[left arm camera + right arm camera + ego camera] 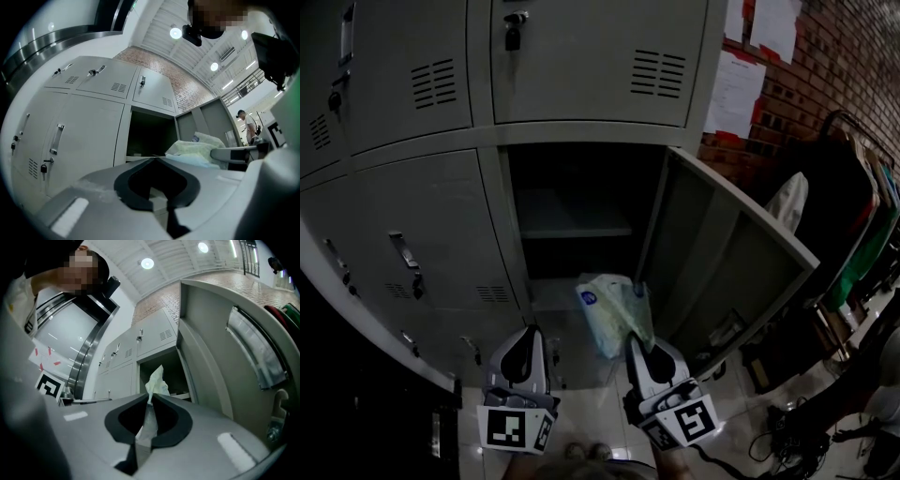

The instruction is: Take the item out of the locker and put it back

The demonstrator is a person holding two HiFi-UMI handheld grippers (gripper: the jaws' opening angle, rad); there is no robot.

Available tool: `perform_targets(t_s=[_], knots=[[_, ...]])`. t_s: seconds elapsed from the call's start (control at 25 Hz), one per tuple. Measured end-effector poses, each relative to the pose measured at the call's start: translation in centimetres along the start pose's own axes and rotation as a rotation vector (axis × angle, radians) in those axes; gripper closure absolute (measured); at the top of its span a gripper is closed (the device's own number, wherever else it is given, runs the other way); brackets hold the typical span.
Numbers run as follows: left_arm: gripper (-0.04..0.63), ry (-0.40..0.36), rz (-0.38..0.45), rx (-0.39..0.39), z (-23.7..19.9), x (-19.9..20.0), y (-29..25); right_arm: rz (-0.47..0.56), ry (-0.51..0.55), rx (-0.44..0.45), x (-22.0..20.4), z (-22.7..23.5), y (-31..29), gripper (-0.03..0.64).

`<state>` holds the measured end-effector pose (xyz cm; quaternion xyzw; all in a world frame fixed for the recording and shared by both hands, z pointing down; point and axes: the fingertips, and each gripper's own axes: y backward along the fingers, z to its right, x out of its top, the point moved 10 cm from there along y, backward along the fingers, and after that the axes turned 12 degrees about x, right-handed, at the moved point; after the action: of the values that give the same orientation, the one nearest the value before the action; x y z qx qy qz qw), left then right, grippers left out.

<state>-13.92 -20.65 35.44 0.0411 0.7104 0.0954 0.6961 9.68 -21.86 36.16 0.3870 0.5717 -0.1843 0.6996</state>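
Observation:
The middle locker point(572, 220) stands open, its grey door point(727, 258) swung out to the right. A pale green and white plastic bag point(614, 314) hangs in the air just in front of the opening, below the inner shelf. My right gripper point(631, 343) is shut on the bag's lower edge; in the right gripper view the bag point(157, 380) sticks up from between the closed jaws of the right gripper point(151, 400). My left gripper point(528, 331) is beside it on the left, shut and empty. The left gripper view shows the bag point(194, 149) beyond the left gripper point(157, 159).
Shut lockers with handles and padlocks point(514, 33) surround the open one. A brick wall with pinned papers point(736, 89) and a rack of clothes point(867, 216) lie to the right. Cables point(787, 431) lie on the tiled floor. A person point(248, 125) stands far off.

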Motion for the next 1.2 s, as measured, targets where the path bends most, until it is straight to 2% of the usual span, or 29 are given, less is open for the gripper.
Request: perform_targets(t_s=[0.4,0.92,1.04,1.2], knots=[[0.591,-0.021,-0.003,0.016,0.0,0.0,0.0,-0.005,-0.037,0.004,-0.4,0.5,0.4,0.601],[0.591,-0.022,0.001,0.024,-0.3,0.1,-0.2,0.005,-0.017,0.033,1.0,0.0,-0.2,0.601],[0.591,-0.017,-0.004,0.039,-0.9,0.0,-0.4,0.027,-0.001,0.061,3.3,0.5,-2.5,0.601],[0.591,-0.01,-0.016,0.047,-1.5,-0.3,-0.4,-0.011,0.041,0.035,5.5,4.2,-9.4,0.601]])
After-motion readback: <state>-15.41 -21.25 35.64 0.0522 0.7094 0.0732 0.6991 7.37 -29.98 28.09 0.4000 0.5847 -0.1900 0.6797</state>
